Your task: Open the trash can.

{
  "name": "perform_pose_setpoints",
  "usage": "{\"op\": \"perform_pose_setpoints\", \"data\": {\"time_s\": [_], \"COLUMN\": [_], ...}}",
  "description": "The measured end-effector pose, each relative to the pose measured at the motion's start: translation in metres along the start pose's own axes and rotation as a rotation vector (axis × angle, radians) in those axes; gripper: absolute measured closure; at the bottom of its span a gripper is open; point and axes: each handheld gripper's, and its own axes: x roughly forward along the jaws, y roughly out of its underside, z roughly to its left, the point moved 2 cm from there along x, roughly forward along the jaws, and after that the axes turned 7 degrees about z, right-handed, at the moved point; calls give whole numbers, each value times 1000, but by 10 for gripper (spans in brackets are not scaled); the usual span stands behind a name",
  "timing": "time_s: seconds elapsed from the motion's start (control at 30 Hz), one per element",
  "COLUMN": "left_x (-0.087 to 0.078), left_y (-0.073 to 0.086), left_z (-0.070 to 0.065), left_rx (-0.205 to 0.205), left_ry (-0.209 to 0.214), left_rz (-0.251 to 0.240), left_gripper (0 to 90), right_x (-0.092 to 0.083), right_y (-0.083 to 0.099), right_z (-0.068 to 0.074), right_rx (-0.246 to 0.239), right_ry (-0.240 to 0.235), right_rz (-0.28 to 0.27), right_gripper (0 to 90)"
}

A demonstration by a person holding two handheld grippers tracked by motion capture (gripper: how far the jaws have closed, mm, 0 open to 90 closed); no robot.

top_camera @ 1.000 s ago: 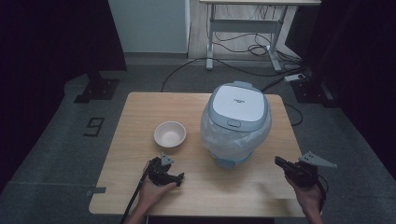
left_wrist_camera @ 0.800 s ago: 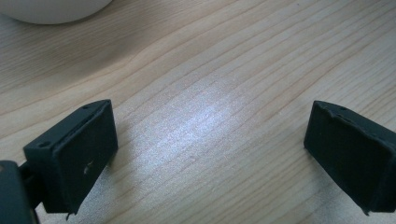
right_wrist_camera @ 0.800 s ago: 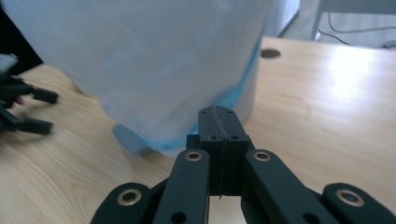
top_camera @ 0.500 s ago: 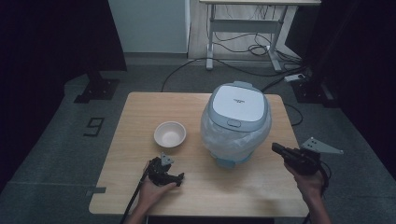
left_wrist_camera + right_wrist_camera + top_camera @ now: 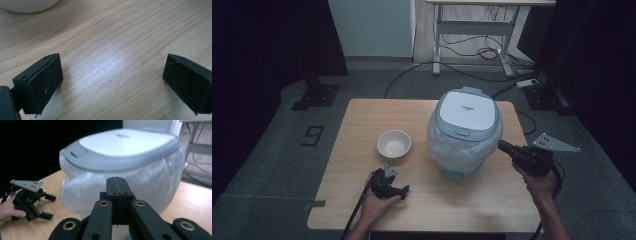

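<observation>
Both grippers are matt black. The left gripper point(image 5: 399, 189) has two blocky, square-ended jaws with small screw holes along their edges, a grey three-cornered plate dotted with holes on top, and a black cable trailing from its rear. The right gripper point(image 5: 116, 183) has flat link arms joined by brass-ringed pivots, its own grey plate point(image 5: 554, 143), and a black cable. The forearms are bare, without sleeves.
</observation>
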Motion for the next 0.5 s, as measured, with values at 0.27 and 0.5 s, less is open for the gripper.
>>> {"op": "perform_pose_setpoints", "data": {"time_s": [0.27, 0.5], "left_x": [0, 0], "left_y": [0, 0], "left_z": [0, 0], "left_rx": [0, 0], "left_ry": [0, 0], "left_rz": [2, 0], "left_gripper": [21, 21], "right_x": [10, 20], "right_y": [-14, -23], "right_z": [5, 9], "right_rx": [-6, -13], "right_ry": [-39, -62], "right_rz": [7, 11], "right_gripper": [900, 900]}}
